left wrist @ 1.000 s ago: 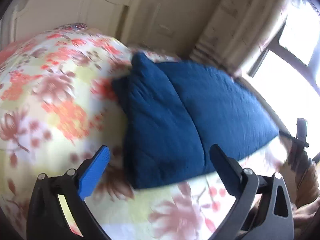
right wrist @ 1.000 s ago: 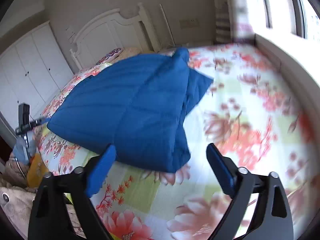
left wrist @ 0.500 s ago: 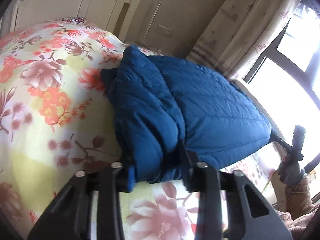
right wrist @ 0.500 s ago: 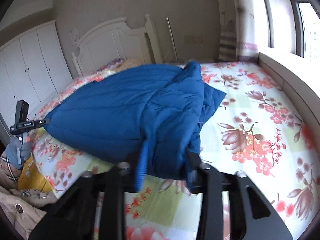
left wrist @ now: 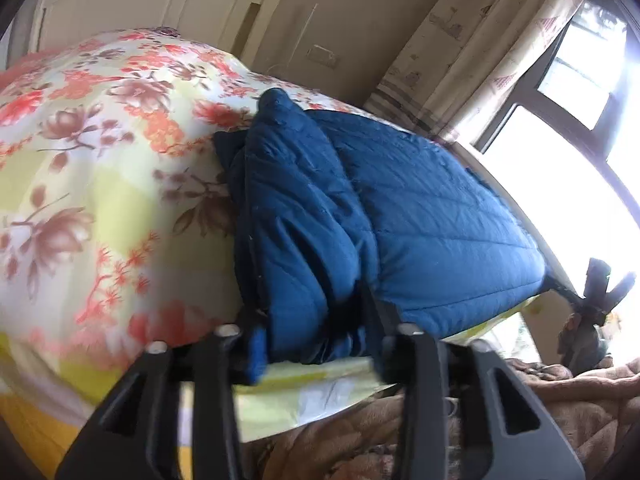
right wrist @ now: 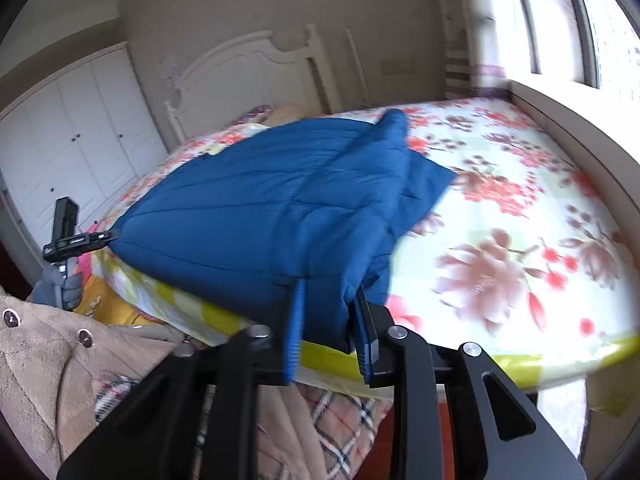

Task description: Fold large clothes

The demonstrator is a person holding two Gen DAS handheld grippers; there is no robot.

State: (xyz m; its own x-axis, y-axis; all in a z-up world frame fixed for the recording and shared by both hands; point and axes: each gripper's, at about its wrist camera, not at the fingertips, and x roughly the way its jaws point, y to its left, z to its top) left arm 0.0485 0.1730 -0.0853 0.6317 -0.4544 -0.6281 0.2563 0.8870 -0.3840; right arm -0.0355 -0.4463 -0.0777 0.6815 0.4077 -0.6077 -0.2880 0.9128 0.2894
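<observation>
- Your left gripper (left wrist: 316, 340) pinches a thick bunched fold of the blue quilted jacket (left wrist: 400, 216), its jaws opening.
- Your right gripper (right wrist: 326, 320) pinches the jacket's other corner at the flowered bed's (right wrist: 520, 220) near edge.

Daylight pours from the blown-out window (left wrist: 568, 152) at two o'clock in the left view, the floral bedspread (right wrist: 520, 248) smears with motion blur, and fisheye bending with black corners frames both bright, softly shadowed pictures.
</observation>
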